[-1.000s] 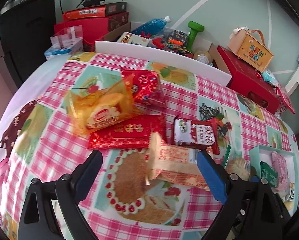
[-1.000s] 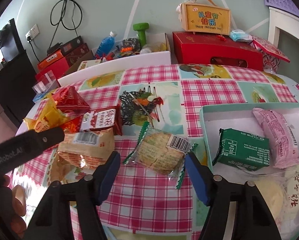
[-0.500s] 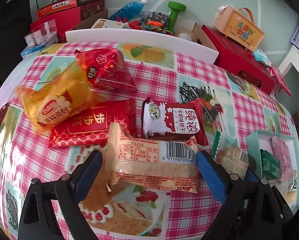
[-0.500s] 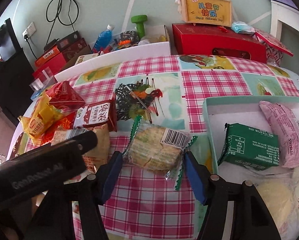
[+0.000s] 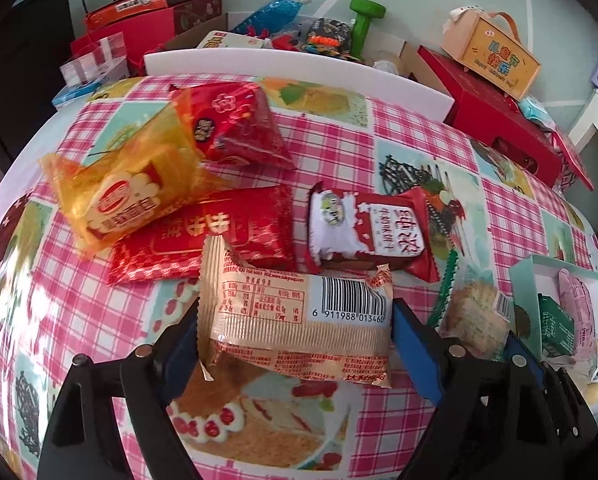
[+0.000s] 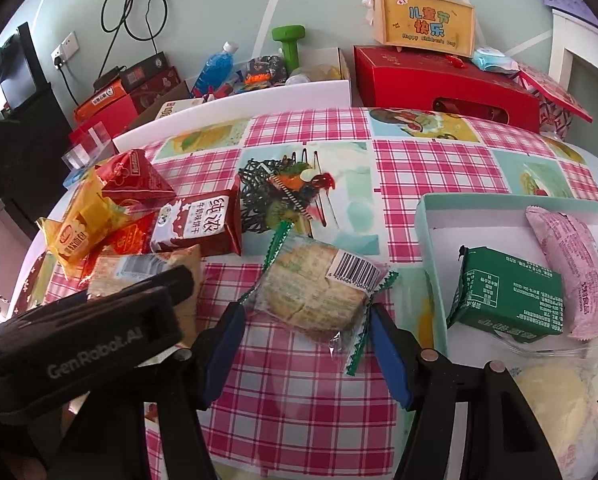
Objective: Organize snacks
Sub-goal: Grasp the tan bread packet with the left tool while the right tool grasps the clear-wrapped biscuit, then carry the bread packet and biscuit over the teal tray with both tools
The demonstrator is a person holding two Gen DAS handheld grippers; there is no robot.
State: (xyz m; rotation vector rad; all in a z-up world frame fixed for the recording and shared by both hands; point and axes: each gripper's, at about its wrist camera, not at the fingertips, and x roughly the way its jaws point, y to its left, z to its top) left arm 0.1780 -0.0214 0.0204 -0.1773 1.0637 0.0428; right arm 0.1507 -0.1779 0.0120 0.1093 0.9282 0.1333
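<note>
Left hand-held gripper [image 5: 295,344]: we find it spread wide, its blue pads either side of the tan wafer packet [image 5: 299,320], which lies between them on the bench [image 5: 419,148]; whether the pads touch the wrapper we cannot tell.
Right hand-held gripper [image 6: 307,344]: likewise spread, released, bracketing the clear-wrapped biscuit pack [image 6: 315,292] straight ahead of it.
Tan wafer packet, handling: we judge it light, its film slick and crinkly, its contents brittle. We would take it across the short width at mid-length, clear of the crimped end seals, with gentle pressure.
Biscuit pack, handling: we judge it light and fragile, already showing break lines. We would hold the body, not the green zigzag edges, which would slip.
Teal tray [image 6: 423,220]: just to the right of the right hand-held gripper, holding a green packet [image 6: 507,292] and a pink packet [image 6: 567,264]; we take it as the destination.
Remaining stock: beyond the left hand-held gripper lie a red-and-white milk biscuit pack [image 5: 367,232], a flat red packet [image 5: 203,240], a yellow bread bag [image 5: 127,192] and a red pouch [image 5: 231,124], overlapping.
</note>
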